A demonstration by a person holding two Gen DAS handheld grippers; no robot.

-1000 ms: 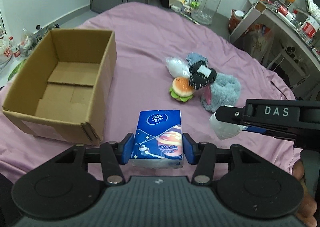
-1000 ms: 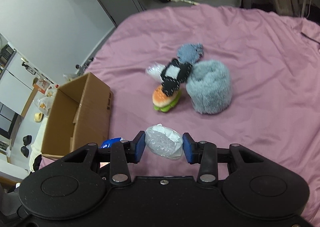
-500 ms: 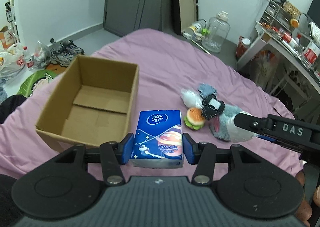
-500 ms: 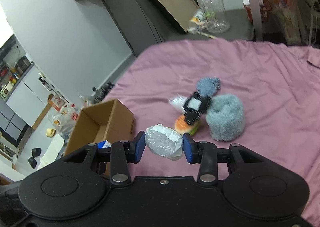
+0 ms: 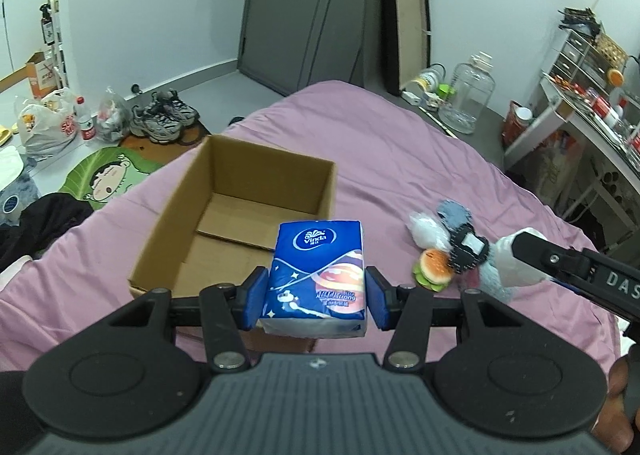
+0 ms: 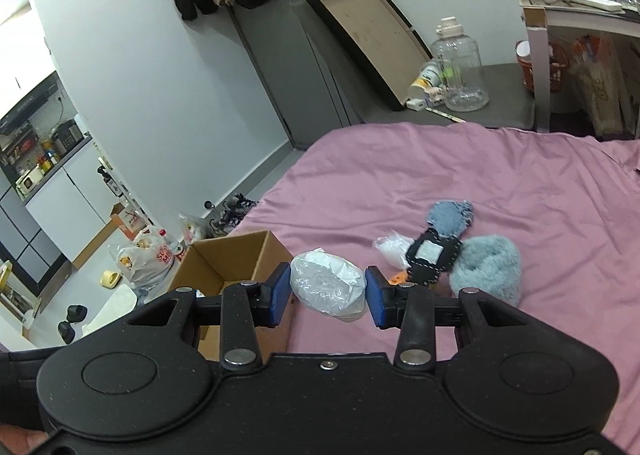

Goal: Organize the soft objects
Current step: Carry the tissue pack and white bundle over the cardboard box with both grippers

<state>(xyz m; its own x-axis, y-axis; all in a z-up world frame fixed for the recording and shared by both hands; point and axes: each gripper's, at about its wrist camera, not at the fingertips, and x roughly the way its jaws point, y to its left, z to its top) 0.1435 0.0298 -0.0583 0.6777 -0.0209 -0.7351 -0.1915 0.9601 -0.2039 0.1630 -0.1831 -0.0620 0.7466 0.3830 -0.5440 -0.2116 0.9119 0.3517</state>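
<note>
My left gripper [image 5: 316, 295] is shut on a blue Vinda tissue pack [image 5: 318, 275], held in the air above the near edge of an open, empty cardboard box [image 5: 240, 215] on the purple bed. My right gripper [image 6: 327, 295] is shut on a white plastic-wrapped bundle [image 6: 328, 289], raised to the right of the box [image 6: 236, 259]. The bundle also shows in the left wrist view [image 5: 516, 259]. On the bed lie a burger toy [image 5: 434, 269], a black felt piece [image 6: 430, 257], a fluffy blue plush [image 6: 488, 269], a blue-grey knit piece [image 6: 450, 213] and a small white bag [image 6: 390, 247].
The purple bed [image 5: 400, 151] fills the middle. Left of it the floor holds shoes [image 5: 164, 121], plastic bags [image 5: 48, 125] and a green mat [image 5: 108, 179]. A clear water jug [image 5: 472, 93] and a cluttered desk [image 5: 592, 107] stand at the right.
Both grippers rose and drew back from the bed with their loads still held. The box and the toy pile now look smaller and farther.
</note>
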